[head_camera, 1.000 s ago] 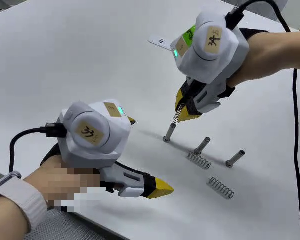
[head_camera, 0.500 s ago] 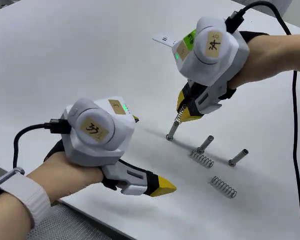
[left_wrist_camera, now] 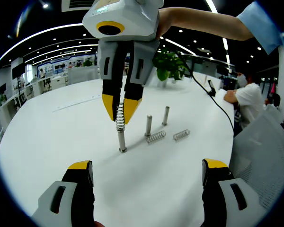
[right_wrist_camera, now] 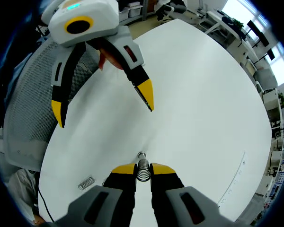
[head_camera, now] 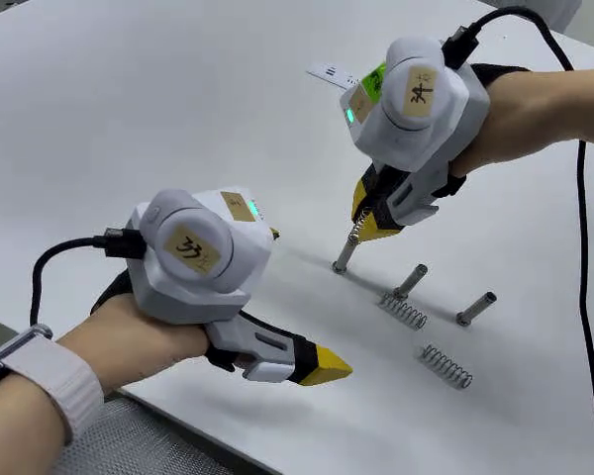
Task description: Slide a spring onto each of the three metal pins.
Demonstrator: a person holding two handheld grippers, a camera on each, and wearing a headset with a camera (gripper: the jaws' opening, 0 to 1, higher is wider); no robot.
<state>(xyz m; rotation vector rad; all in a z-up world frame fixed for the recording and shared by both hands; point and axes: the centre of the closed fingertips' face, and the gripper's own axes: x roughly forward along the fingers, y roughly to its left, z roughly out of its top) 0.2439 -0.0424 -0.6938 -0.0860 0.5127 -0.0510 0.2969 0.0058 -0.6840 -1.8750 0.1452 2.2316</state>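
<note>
Three short metal pins stand upright on the white table: a left pin [head_camera: 344, 256], a middle pin [head_camera: 410, 280] and a right pin [head_camera: 475, 308]. My right gripper [head_camera: 364, 228] is shut on a spring [head_camera: 355, 233] directly over the left pin, the spring's lower end at the pin's top [left_wrist_camera: 120, 133]. Seen from the right gripper view, the spring [right_wrist_camera: 142, 170] sits between the yellow tips above the pin head [right_wrist_camera: 141, 155]. Two loose springs lie flat, one [head_camera: 403, 311] by the middle pin, one [head_camera: 445, 365] nearer the front. My left gripper [head_camera: 327, 366] hovers open low at the front, holding nothing.
A black cable [head_camera: 586, 287] runs down the table's right side. A white paper strip [head_camera: 329, 74] lies at the back. The table's front edge [head_camera: 178, 416] is close under my left hand, with a grey mesh chair [right_wrist_camera: 33, 104] beyond it.
The right gripper with the spring has stayed over the left pin, the spring sitting slightly lower toward its top. The left gripper has barely moved; the head camera shifted a little.
</note>
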